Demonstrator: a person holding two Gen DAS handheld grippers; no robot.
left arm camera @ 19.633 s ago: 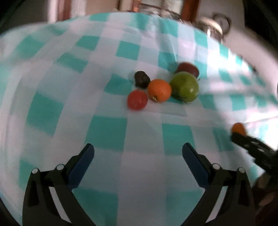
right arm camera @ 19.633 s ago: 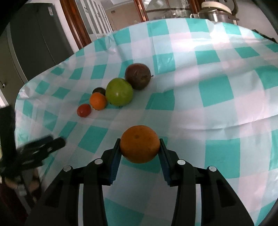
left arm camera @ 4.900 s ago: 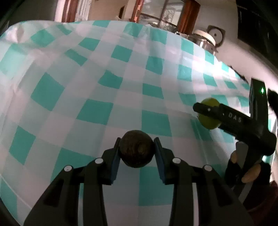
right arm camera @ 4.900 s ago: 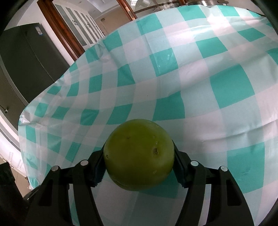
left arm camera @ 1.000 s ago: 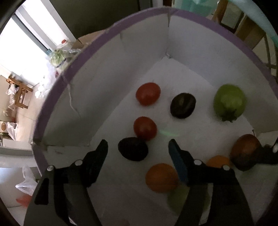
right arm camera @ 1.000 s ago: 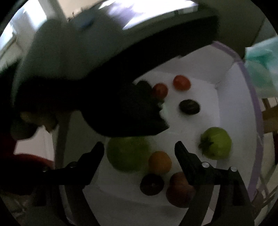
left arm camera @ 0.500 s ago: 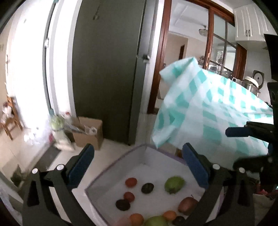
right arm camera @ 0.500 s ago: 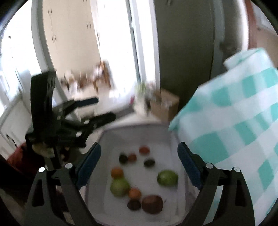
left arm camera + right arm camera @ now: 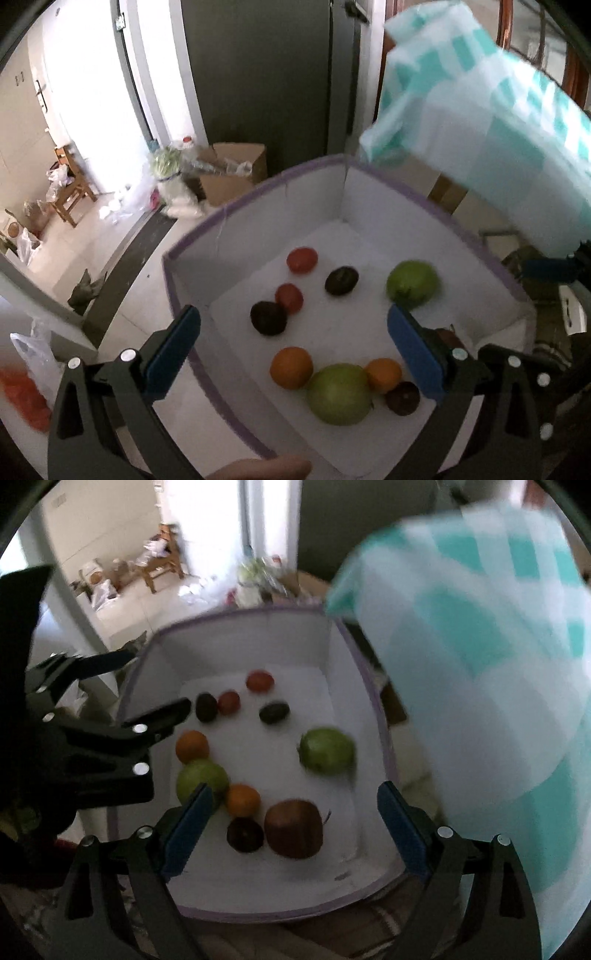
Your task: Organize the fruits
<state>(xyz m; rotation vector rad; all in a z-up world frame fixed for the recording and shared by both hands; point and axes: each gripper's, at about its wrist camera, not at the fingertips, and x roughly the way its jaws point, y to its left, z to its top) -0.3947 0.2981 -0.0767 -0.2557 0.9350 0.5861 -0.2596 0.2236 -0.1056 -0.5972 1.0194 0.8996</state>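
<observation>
A white box with a purple rim (image 9: 258, 192) stands on the floor and holds several fruits. Among them are two red tomatoes (image 9: 302, 259), a dark avocado (image 9: 268, 318), two oranges (image 9: 291, 367), two green apples (image 9: 412, 283) and a brown fruit (image 9: 294, 829). My left gripper (image 9: 293, 325) hangs open above the box, with nothing between its blue pads. My right gripper (image 9: 295, 801) is also open and empty above the box's near end. In the right wrist view the left gripper (image 9: 159, 681) shows over the box's left wall.
A teal-checked tablecloth (image 9: 498, 122) hangs over the box's right side. A cardboard carton (image 9: 236, 166), plastic bags and a wooden chair (image 9: 70, 184) stand on the tiled floor behind. A dark door (image 9: 258, 74) rises at the back. A person's fingertip (image 9: 258, 469) shows at the bottom edge.
My left gripper has let go of the dark avocado in the box, opened wide and risen. The right gripper has risen too; both look down on the box from higher.
</observation>
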